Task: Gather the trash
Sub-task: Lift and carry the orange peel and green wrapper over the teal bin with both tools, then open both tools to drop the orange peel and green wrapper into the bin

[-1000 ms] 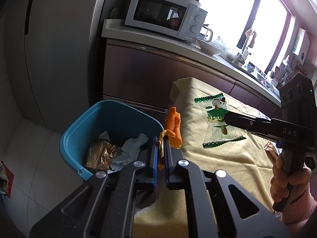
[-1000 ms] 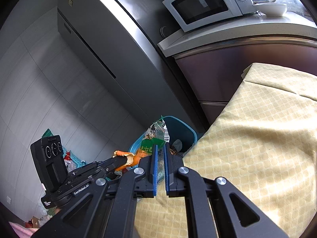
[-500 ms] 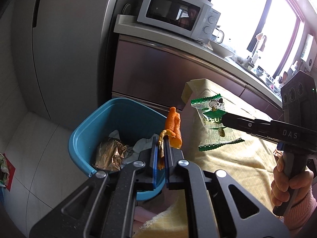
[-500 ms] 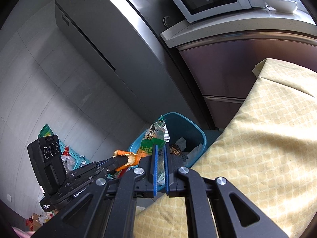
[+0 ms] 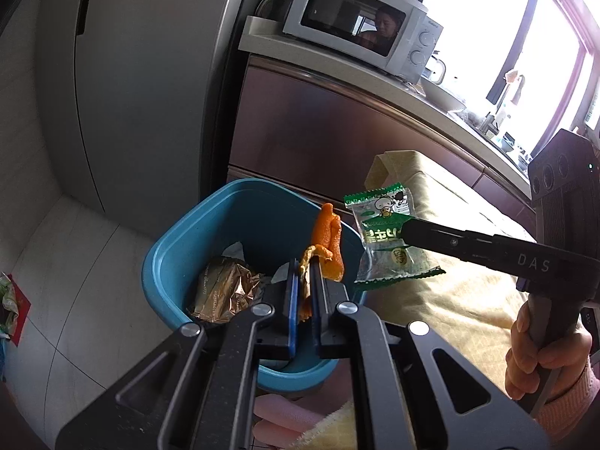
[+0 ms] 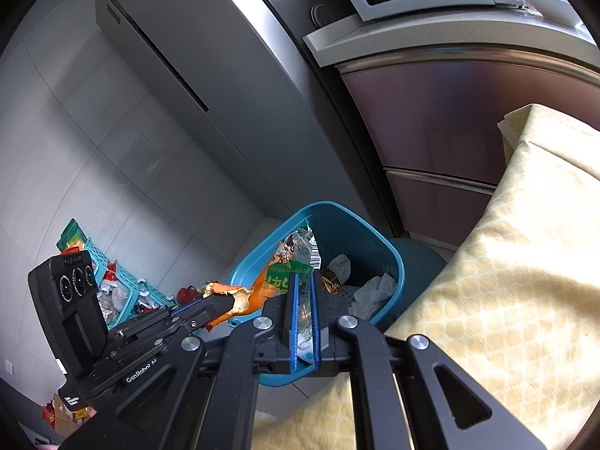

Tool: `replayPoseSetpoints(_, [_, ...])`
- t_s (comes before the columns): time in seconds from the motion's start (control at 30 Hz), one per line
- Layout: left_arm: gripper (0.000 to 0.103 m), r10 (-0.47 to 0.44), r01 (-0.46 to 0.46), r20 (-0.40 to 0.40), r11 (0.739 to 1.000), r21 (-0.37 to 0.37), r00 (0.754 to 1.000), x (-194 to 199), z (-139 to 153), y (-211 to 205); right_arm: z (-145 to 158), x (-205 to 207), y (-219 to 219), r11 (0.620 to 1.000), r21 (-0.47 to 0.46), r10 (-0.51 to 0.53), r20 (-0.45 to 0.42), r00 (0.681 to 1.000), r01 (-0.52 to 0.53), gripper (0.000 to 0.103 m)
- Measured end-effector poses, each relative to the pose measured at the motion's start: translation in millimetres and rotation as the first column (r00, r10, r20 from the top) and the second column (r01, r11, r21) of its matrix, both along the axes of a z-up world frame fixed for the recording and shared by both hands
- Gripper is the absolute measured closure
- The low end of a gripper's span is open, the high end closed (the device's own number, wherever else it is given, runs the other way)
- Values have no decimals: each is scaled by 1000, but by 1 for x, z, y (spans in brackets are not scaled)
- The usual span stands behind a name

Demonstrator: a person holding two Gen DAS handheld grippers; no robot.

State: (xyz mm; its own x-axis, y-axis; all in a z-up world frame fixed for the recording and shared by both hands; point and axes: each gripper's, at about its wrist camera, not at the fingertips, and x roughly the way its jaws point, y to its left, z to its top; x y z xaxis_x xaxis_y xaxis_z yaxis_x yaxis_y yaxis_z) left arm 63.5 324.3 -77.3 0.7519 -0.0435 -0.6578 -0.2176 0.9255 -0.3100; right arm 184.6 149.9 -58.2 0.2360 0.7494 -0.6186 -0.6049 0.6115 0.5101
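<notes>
I pinch soft orange peel (image 5: 330, 240) in left gripper (image 5: 304, 281) | right gripper (image 6: 303, 296) pinches light, crinkly wrapper (image 5: 386, 232) | blue bin (image 5: 225, 217) near, below

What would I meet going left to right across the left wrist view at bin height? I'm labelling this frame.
Gold foil wrapper → orange peel → green snack wrapper → person's hand.

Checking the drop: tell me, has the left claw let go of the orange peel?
No, the left claw is shut on the orange peel.
</notes>
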Motion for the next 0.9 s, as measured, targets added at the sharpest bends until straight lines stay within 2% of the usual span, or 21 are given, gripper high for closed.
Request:
replayPoseSetpoints(0.5, [94,48,-49,-48,999,-14,998,17,-20,11,-13,10,35,997,-79,9,-8,1000,-9,97])
replayPoseSetpoints(0.63, [92,62,-65,-66,997,-38,996,25,-28,18,-16,14,43,995,-94,11,-20,1000,-13,96])
replayPoseSetpoints(0.9, [94,71,-76,-84,996,-52,994,38,-37,26,-24,23,56,993,-120,0,-41,999,-5,87])
